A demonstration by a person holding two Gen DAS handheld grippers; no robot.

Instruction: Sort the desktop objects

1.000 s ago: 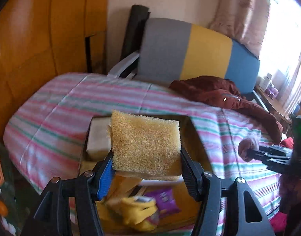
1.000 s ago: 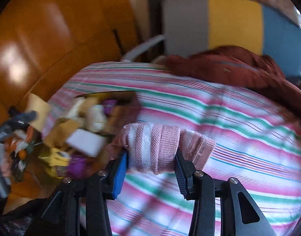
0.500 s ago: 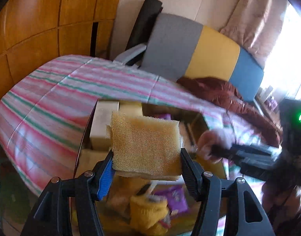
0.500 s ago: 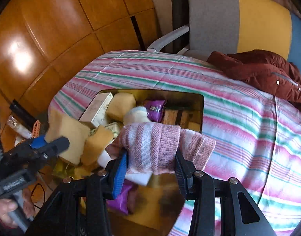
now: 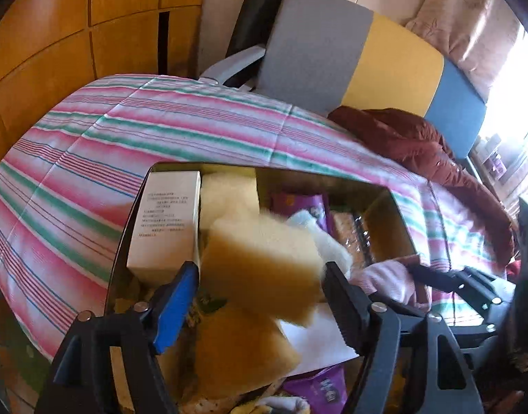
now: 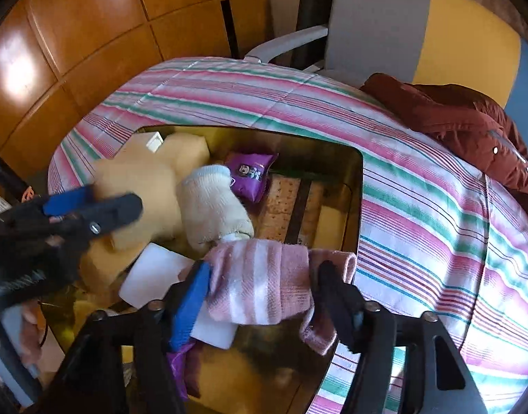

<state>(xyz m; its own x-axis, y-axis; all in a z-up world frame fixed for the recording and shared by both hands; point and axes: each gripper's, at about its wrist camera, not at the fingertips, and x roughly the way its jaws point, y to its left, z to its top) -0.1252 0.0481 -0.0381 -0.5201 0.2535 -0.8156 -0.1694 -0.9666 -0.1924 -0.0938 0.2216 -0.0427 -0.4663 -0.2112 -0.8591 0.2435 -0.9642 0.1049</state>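
Note:
My left gripper (image 5: 260, 283) is open over the box (image 5: 398, 207); a yellow sponge (image 5: 260, 269), blurred and tilted, sits loose between its fingers. It also shows in the right wrist view (image 6: 133, 189). My right gripper (image 6: 260, 283) stands with its jaws spread around a pink-and-white striped sock (image 6: 260, 283), which looks slack between the pads, over the box's near right part. The sock also shows in the left wrist view (image 5: 388, 279).
The box holds a white carton (image 5: 167, 220), more yellow sponges (image 5: 240, 352), a cream sock (image 6: 208, 207), purple packets (image 6: 250, 172) and a white block (image 6: 153, 276). It sits in a striped blanket (image 6: 419, 207). A dark red jacket (image 5: 412, 145) and a chair (image 5: 319, 51) lie behind.
Both grippers moved over the box and lower. The left jaws opened and the sponge tipped loose. The right jaws widened around the pink sock.

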